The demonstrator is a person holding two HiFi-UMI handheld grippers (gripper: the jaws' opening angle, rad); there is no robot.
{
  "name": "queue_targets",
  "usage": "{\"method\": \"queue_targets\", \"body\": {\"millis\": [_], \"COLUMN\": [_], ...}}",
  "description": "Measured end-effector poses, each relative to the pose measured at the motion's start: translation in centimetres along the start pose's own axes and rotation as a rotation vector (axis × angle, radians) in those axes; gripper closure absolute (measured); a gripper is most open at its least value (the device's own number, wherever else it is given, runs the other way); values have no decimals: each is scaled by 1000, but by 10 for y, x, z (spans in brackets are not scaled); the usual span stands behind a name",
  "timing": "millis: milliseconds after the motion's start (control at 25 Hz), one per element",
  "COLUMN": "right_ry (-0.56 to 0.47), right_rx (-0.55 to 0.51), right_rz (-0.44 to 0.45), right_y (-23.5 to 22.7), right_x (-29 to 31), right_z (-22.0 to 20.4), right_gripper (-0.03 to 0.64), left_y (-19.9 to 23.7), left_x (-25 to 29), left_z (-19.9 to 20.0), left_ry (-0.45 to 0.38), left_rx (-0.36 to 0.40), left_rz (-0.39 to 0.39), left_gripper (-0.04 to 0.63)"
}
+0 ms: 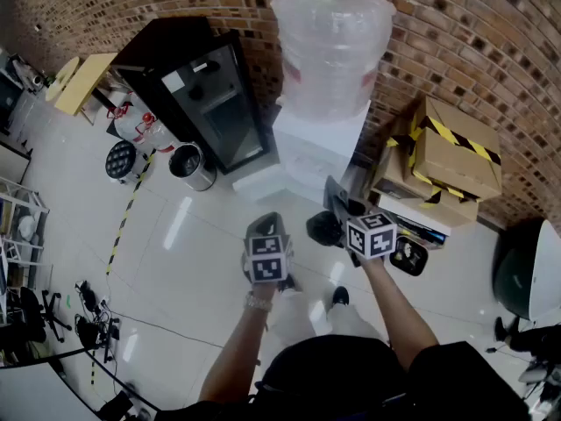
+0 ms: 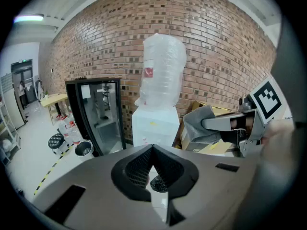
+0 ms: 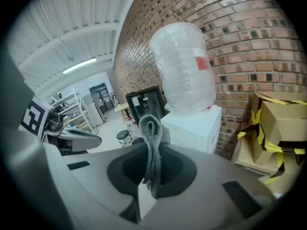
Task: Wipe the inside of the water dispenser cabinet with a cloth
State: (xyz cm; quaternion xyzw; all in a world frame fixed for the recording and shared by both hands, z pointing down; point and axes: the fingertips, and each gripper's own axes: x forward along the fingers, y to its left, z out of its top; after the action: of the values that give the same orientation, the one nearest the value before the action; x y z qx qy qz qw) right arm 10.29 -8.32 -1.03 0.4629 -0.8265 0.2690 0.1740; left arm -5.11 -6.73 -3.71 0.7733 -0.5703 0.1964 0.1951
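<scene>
The right gripper (image 3: 149,175) pinches the grey cloth (image 3: 152,135) upright in its fingers, the left gripper (image 2: 152,172) has its fingers pressed together and empty, and the water dispenser (image 3: 194,128) stands straight ahead against the brick wall (image 3: 249,47), well apart, nearer the right gripper.

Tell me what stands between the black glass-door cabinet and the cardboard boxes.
The white water dispenser, its plastic-wrapped bottle on top, stands there against the brick wall; the head view shows it.
</scene>
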Motion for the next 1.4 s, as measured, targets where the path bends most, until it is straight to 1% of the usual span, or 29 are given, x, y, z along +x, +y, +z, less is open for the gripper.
{"method": "queue_targets", "body": {"millis": [120,240,360,440,520,600,680,760,840,1000,1120,1240,1320,1400], "right_ry": [-14,-29,-17,-10,-1,9,21,32,37,46,84,102,71,13], "right_rx": [9,-22,-62,-75,-106,-147,-176,-198,-215,-208,-197,-224,-222,-198], "right_rz": [-33,-37,-29,-19,-3,24,55,78,87,90,76,36,-4,-61], "right_y": [1,1,-7,-21,-40,-61,-80,-99,-123,-167,-191,-212,-227,-246], "right_x": [28,55,79,103,135,178,223,268,316,413,481,540,567,584], "right_z": [3,2,-22,-51,-85,-128,-179,-231,-272,-345,-402,-436,-437,-426], "right_gripper": [598,598,598,598,598,598,598,598,598,598,598,598,598,598], "left_y": [22,35,36,35,35,38,44,50,57,67,70,65,61,57], "left_x": [21,42,61,83,118,163,207,245,284,356,405,440,454,466], "left_z": [-5,-13,-34,-57,-89,-130,-177,-225,-262,-318,-352,-368,-376,-391], "left_ry": [13,20,28,32,41,59,84,106,111,72,78,64,48,63], "left_rx": [4,32,58,55,41,45,58,54,46,93,94,91,86,59], "left_rz": [-32,-57,-72,-78,-76,-65,-61,-63,-63,-52,-65,-97,-114,-134], "left_gripper": [594,594,594,594,594,594,594,594,594,594,594,594,594,594]}}
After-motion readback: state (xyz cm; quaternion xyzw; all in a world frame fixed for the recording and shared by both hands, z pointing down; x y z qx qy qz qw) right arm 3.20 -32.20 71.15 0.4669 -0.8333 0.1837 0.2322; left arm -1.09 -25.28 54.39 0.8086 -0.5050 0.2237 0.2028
